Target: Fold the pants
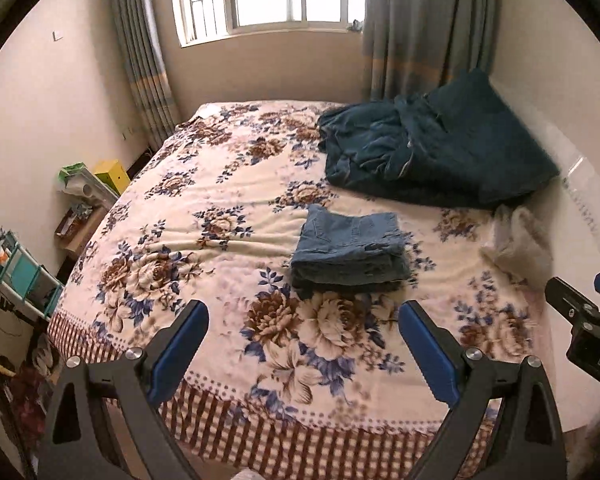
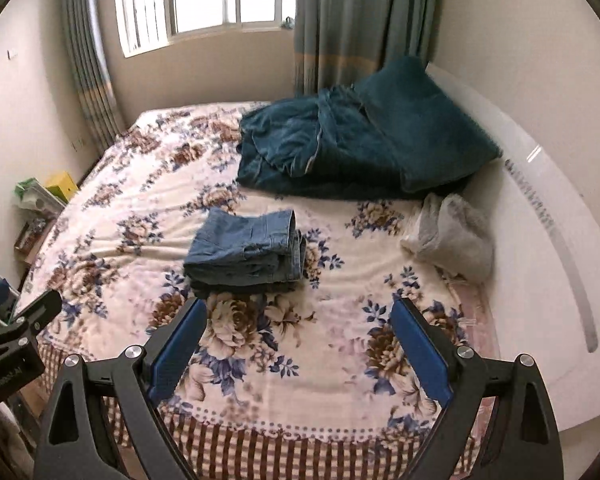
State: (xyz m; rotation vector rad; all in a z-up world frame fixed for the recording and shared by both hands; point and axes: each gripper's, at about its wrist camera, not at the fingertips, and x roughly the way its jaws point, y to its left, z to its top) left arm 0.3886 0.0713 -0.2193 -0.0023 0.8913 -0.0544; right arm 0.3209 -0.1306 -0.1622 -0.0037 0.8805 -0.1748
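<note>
The pants (image 1: pixel 350 246) lie folded in a neat stack near the middle of the bed (image 1: pixel 204 216), apart from both grippers. The left gripper (image 1: pixel 304 330) and the right gripper (image 2: pixel 298 326) hang over the bed's near edge, jaws wide open and empty. A dark blanket (image 1: pixel 428 148) lies heaped toward the far right corner.

Left claw (image 1: pixel 302 344) and right claw (image 2: pixel 298 340) gape wide, seemingly level.

Left gripper (image 1: pixel 303 322), right gripper (image 2: pixel 298 320): matte black angular frames with triangular cut-outs. Fingers (image 1: pixel 180 354) carry flat blue pads; round silver screws sit at the pivots. White lettering on each body, partly legible.
</note>
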